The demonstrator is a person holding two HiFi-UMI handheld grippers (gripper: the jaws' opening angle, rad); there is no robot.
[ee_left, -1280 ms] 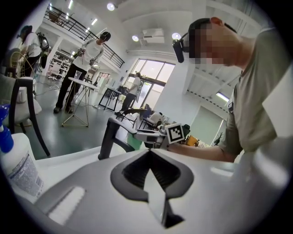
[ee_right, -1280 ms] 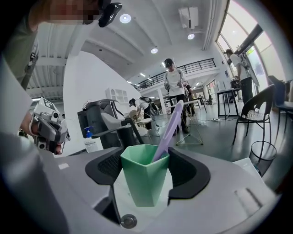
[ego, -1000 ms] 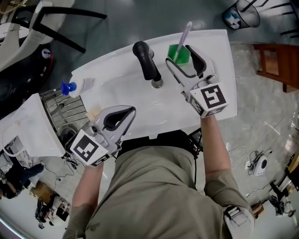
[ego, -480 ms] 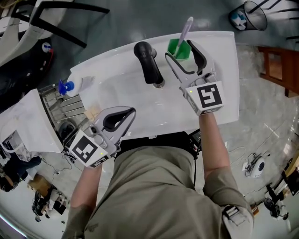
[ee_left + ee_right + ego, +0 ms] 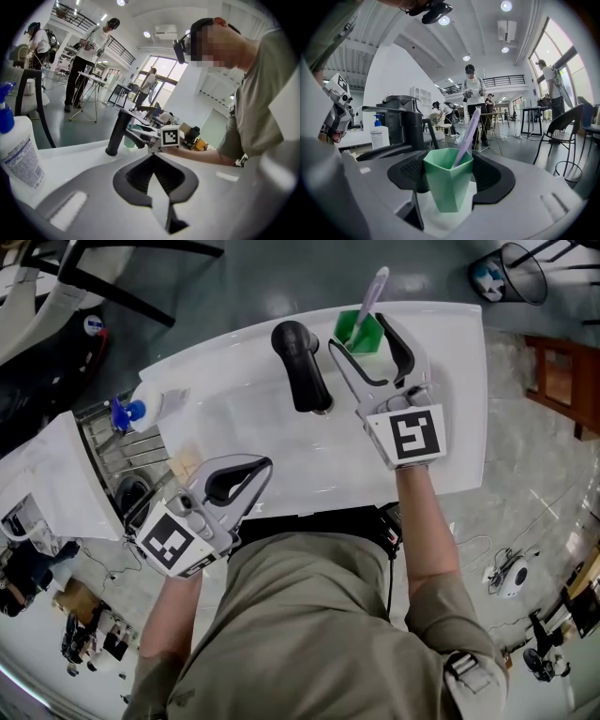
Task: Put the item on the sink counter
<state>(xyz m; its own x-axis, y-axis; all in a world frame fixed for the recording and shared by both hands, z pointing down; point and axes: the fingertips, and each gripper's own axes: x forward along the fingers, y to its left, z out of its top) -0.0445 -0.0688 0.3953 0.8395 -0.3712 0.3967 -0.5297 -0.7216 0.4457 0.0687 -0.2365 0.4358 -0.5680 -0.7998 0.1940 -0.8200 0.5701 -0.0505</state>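
A glossy white ceramic sink counter [image 5: 450, 409] with a shallow basin stands on a grey-green floor. Near its back edge rises a matte black cylindrical tap [image 5: 300, 367]. At the counter's left corner stands a white plastic soap bottle with a blue pump head [image 5: 150, 409], and just beside that corner there is a metal wire rack [image 5: 127, 460]. To the right, apart from the counter, is a brown wooden piece of furniture [image 5: 558, 376]. A black wire basket [image 5: 514, 263] stands on the floor behind the counter. The gripper views show a large bright hall with tall windows, round ceiling lamps and several people standing at tables.

The task's thing is a mint-green plastic cup with flat faceted sides [image 5: 447, 183], narrower at the bottom. A lilac toothbrush [image 5: 465, 136] leans in it and sticks out over the rim. The cup stands upright on the counter near the back edge, just to the right of the tap.

The right gripper [image 5: 357, 334] has its jaws wide apart, one on each side of the cup; I cannot tell whether the pads touch it. The left gripper [image 5: 265, 463] is at the counter's front edge, well apart from the cup, with its jaws closed together and nothing between them.
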